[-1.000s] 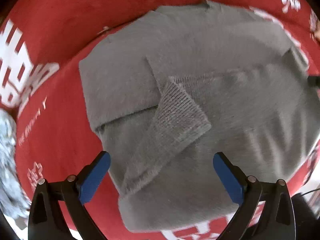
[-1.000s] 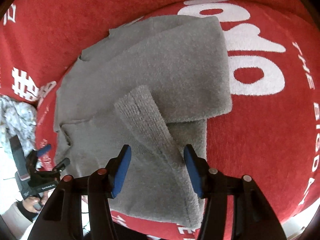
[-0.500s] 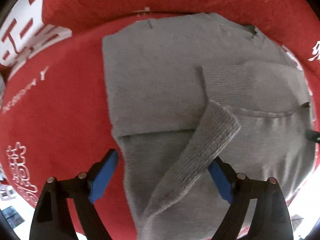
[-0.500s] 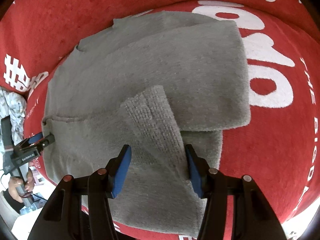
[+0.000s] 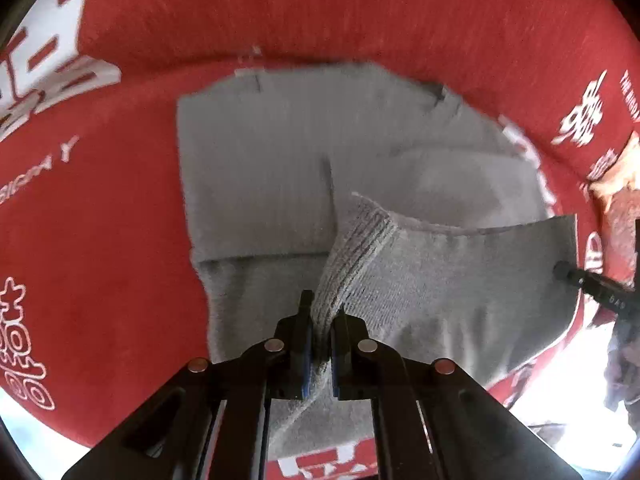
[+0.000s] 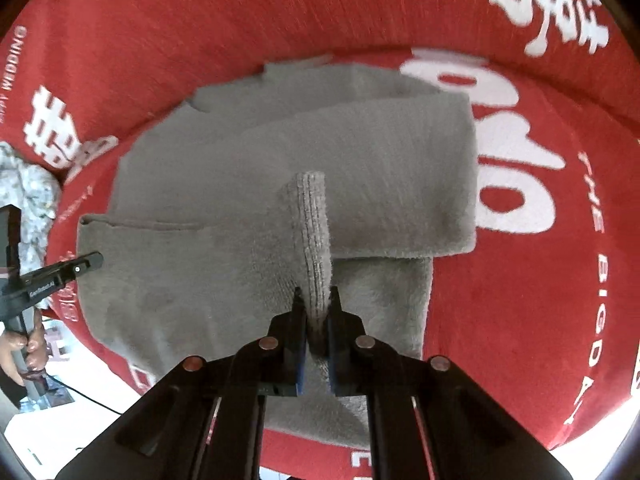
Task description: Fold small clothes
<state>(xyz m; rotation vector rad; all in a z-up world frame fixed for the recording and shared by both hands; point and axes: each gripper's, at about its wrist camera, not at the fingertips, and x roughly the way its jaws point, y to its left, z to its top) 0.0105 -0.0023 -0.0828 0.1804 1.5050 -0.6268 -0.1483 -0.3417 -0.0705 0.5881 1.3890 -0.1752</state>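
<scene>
A small grey knitted sweater (image 5: 256,176) lies on a red cloth (image 5: 100,240), its sides folded in over the body. My left gripper (image 5: 321,312) is shut on the sweater's bottom edge beside a ribbed sleeve cuff (image 5: 360,240) and lifts it. In the right wrist view the sweater (image 6: 360,168) shows again. My right gripper (image 6: 316,300) is shut on the bottom edge under the other ribbed cuff (image 6: 314,216). Each gripper's tip shows in the other's view, the right one (image 5: 576,276) and the left one (image 6: 80,264).
The red cloth carries white lettering (image 6: 500,152) and covers the whole surface. A crumpled pale patterned garment (image 6: 24,196) lies at the left edge of the right wrist view. The cloth's near edge (image 6: 600,412) falls off to a bright floor.
Both grippers have moved in and closed from wide open onto the sweater's near edge. The edge now rises off the cloth at both grips.
</scene>
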